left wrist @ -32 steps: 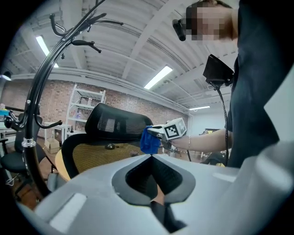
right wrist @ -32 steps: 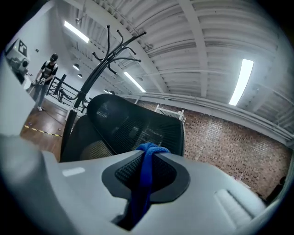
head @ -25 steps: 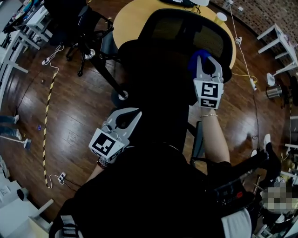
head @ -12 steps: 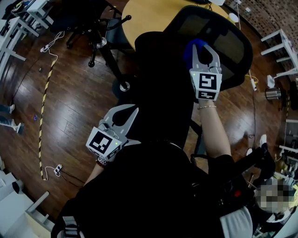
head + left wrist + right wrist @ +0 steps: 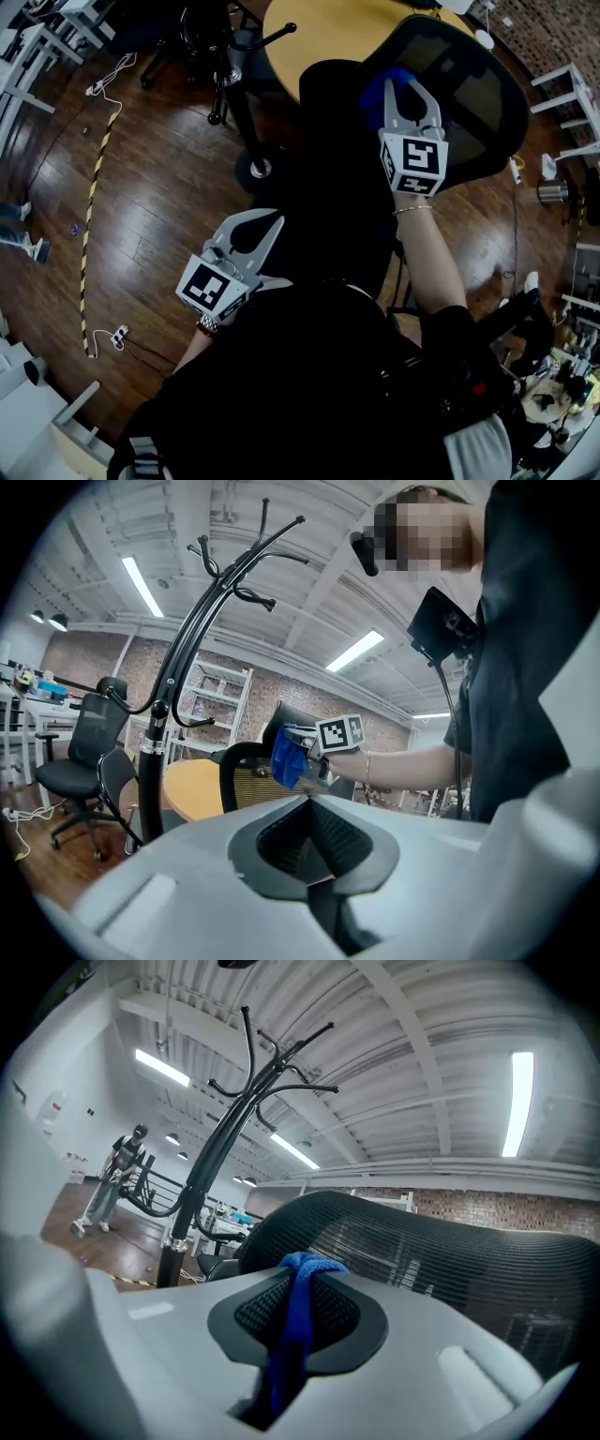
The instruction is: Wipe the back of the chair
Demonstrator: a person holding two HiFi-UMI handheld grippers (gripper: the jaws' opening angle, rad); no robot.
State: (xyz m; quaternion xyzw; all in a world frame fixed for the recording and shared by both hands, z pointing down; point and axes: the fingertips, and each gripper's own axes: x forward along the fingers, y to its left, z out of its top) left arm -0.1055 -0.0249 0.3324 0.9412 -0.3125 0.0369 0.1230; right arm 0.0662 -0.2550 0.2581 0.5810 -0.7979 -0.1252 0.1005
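The right gripper (image 5: 410, 92) is held up at the rim of the black mesh chair back (image 5: 473, 94); its jaws are pinched tight on a blue cloth (image 5: 298, 1312), whose bunched end pokes out past the tips, right at the mesh; whether the cloth presses on the mesh cannot be told; the left gripper (image 5: 265, 225) hangs lower, close to the person's dark clothing and well apart from the chair back; its jaws are pressed together with nothing between them; a black coat rack (image 5: 152, 761) stands beside a round yellow table (image 5: 319, 28).
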